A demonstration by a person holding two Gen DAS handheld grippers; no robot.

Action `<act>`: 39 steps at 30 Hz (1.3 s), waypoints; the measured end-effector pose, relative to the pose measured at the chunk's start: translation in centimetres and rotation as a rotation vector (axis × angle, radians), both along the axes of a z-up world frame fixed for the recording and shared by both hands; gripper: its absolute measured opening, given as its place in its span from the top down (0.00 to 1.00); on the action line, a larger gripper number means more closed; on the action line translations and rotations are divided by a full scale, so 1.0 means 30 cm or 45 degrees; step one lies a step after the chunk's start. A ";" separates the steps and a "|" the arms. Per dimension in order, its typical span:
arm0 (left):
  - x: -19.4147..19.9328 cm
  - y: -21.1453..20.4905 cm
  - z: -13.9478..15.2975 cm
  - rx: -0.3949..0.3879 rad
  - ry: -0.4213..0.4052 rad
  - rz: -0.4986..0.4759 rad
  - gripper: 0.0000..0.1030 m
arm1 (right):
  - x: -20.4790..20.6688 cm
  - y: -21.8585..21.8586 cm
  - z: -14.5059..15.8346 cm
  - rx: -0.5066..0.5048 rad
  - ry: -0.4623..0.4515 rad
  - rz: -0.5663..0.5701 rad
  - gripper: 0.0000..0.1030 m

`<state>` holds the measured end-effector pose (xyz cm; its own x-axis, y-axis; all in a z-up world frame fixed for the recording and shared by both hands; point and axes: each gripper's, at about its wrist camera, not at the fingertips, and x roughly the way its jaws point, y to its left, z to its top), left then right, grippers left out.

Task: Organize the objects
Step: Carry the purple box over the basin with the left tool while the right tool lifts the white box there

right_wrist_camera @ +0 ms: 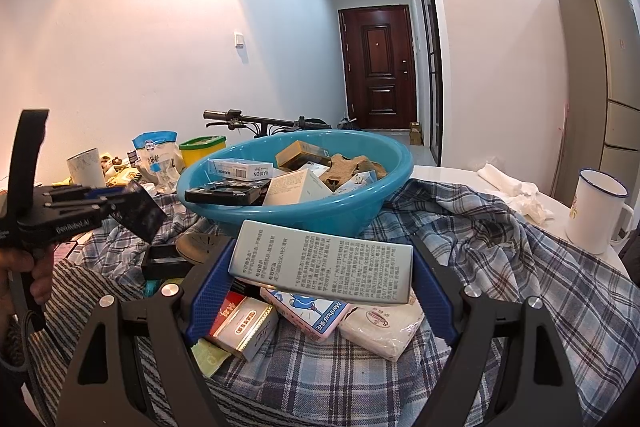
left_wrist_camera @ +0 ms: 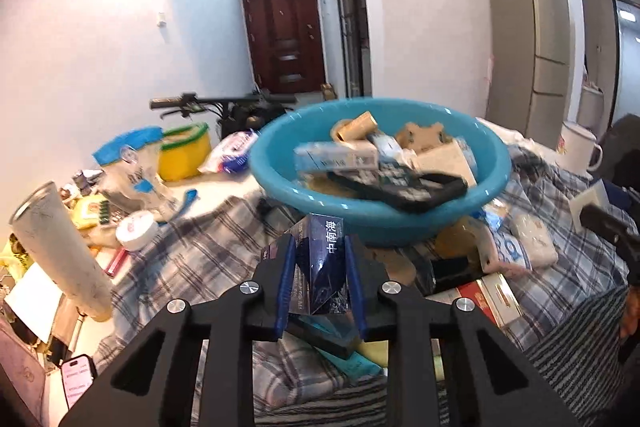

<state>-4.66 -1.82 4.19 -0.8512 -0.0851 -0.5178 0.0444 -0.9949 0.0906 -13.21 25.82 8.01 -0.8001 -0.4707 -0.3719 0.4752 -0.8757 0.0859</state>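
The left gripper (left_wrist_camera: 320, 277) is clamped narrowly on a dark blue glossy cigarette box (left_wrist_camera: 320, 267) with white Chinese lettering; the box stands with its long axis roughly upright, tilted a little, its upper end pointing toward the round turquoise plastic basin (left_wrist_camera: 280, 183) just beyond it. In the right wrist view the same box (right_wrist_camera: 140, 211) shows at the left, held in the air above the cloth and apart from the basin (right_wrist_camera: 360, 207).

The right gripper (right_wrist_camera: 320, 267) holds a pale grey rectangular carton (right_wrist_camera: 320, 263) printed with small Chinese text, its fingers set fairly wide on the carton's two short ends. The carton's long axis runs left to right, sloping down slightly toward the right, with the printed face turned to the camera. It hangs just before the near rim of the basin, above a pink-and-white box (right_wrist_camera: 316, 311), a white tissue packet (right_wrist_camera: 380, 327) and a red-and-white box (right_wrist_camera: 240, 323) lying on the blue plaid cloth (right_wrist_camera: 520, 287).

The basin already holds many small boxes, heaped close to its rim. To the right the cloth lies bare up to a white enamel mug (right_wrist_camera: 598, 211) near the table's edge; at far left stands a crowd of bags and a yellow tub (right_wrist_camera: 202, 149).
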 end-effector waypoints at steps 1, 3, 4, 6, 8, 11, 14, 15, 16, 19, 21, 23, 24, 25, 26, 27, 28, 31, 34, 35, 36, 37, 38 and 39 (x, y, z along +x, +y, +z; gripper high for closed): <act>0.008 -0.007 0.015 0.011 0.021 -0.001 0.75 | 0.001 -0.003 0.000 0.001 0.000 -0.001 0.20; 0.025 -0.015 0.058 0.038 0.071 -0.017 0.75 | 0.000 -0.003 -0.001 0.002 -0.002 -0.002 0.20; 0.031 -0.015 0.081 0.040 0.092 -0.025 0.75 | 0.000 -0.003 -0.002 0.003 -0.003 -0.003 0.20; 0.042 -0.014 0.138 0.038 0.146 -0.040 0.75 | 0.000 -0.005 -0.003 0.005 -0.004 -0.004 0.20; 0.044 -0.013 0.198 0.044 0.198 -0.053 0.75 | 0.000 -0.006 -0.004 0.006 -0.004 -0.004 0.20; 0.038 -0.016 0.294 0.048 0.277 -0.074 0.75 | 0.003 -0.008 -0.005 0.009 -0.002 -0.004 0.20; 0.023 -0.005 0.386 0.038 0.357 -0.091 0.75 | 0.002 -0.012 -0.005 0.012 -0.003 -0.003 0.20; 0.017 0.000 0.415 0.032 0.385 -0.096 0.75 | 0.002 -0.013 -0.006 0.013 -0.003 -0.003 0.20; 0.009 0.007 0.444 0.025 0.411 -0.102 0.75 | 0.003 -0.016 -0.006 0.016 -0.001 -0.002 0.20; -0.027 0.021 0.521 0.032 0.480 -0.116 0.75 | 0.007 -0.023 -0.005 0.030 0.008 0.004 0.20; -0.063 0.028 0.562 0.061 0.511 -0.132 0.75 | 0.011 -0.030 -0.006 0.044 0.015 0.006 0.20; -0.104 0.035 0.596 0.088 0.538 -0.148 0.75 | 0.012 -0.037 -0.007 0.056 0.017 0.006 0.20; -0.125 0.039 0.608 0.094 0.551 -0.150 0.75 | 0.011 -0.040 -0.008 0.062 0.016 0.005 0.20; -0.146 0.042 0.617 0.096 0.559 -0.153 0.75 | 0.010 -0.042 -0.009 0.067 0.013 0.004 0.20; -0.172 0.043 0.622 0.099 0.565 -0.150 0.75 | 0.009 -0.044 -0.010 0.072 0.010 0.002 0.20; -0.198 0.043 0.623 0.095 0.561 -0.150 0.75 | 0.007 -0.045 -0.011 0.076 0.006 0.001 0.20; -0.222 0.042 0.621 0.086 0.560 -0.141 0.75 | 0.005 -0.047 -0.012 0.081 0.003 -0.001 0.20; -0.314 0.022 0.588 0.059 0.514 -0.123 0.75 | 0.001 -0.057 -0.016 0.107 -0.008 -0.007 0.20; -0.401 0.002 0.536 0.092 0.446 -0.180 0.75 | -0.004 -0.078 -0.021 0.154 -0.015 -0.011 0.20; -0.431 -0.010 0.510 0.108 0.424 -0.202 0.75 | -0.004 -0.085 -0.022 0.169 -0.016 -0.007 0.20; -0.462 -0.019 0.487 0.121 0.403 -0.216 0.75 | -0.003 -0.090 -0.022 0.179 -0.015 0.000 0.20; -0.484 -0.029 0.471 0.136 0.381 -0.225 0.75 | -0.002 -0.092 -0.018 0.181 -0.013 0.013 0.20; -0.505 -0.042 0.456 0.155 0.359 -0.227 0.75 | -0.002 -0.092 -0.013 0.177 -0.012 0.026 0.20; -0.518 -0.056 0.450 0.173 0.350 -0.224 0.75 | -0.004 -0.091 -0.006 0.173 -0.013 0.030 0.20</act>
